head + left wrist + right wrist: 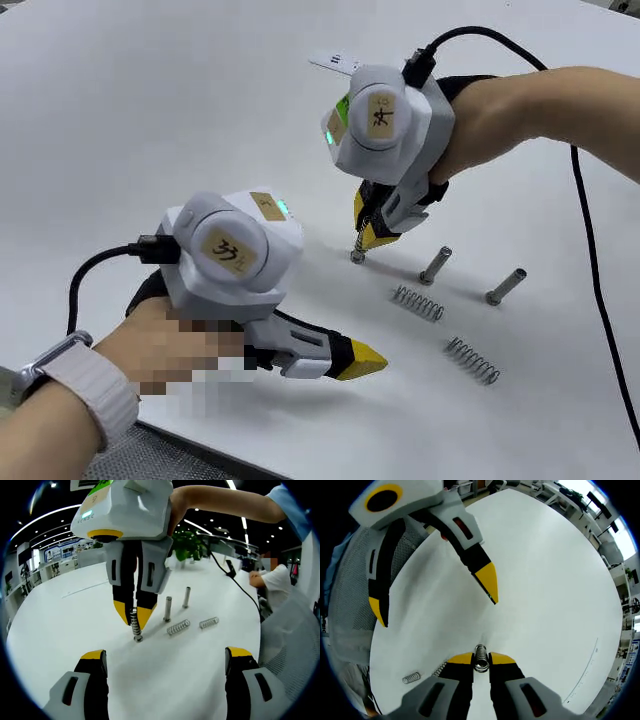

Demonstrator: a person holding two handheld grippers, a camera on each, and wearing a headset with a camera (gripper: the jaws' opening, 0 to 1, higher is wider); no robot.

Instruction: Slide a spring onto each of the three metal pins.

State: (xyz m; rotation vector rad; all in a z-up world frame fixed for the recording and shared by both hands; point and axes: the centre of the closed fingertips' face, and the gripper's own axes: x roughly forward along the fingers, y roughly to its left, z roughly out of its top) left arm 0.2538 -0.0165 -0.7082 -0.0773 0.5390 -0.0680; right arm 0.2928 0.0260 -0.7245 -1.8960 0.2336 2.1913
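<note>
My right gripper [368,240] points down at the white table, shut on a spring [134,622] that stands on the first upright metal pin [357,256]. In the right gripper view, the spring [480,658] sits between the yellow tips of that gripper [481,659]. Two more pins [435,265] [506,286] stand bare to the right. Two loose springs [418,303] [472,360] lie on the table in front of them. My left gripper [355,362] hovers low at the near left, open and holding nothing, its jaws wide apart in its own view [166,655].
The white table [150,120] stretches wide around the work. A black cable [590,250] runs from the right gripper along the right side. The table's near edge [180,440] lies under my left wrist. A person [275,577] sits at the far right.
</note>
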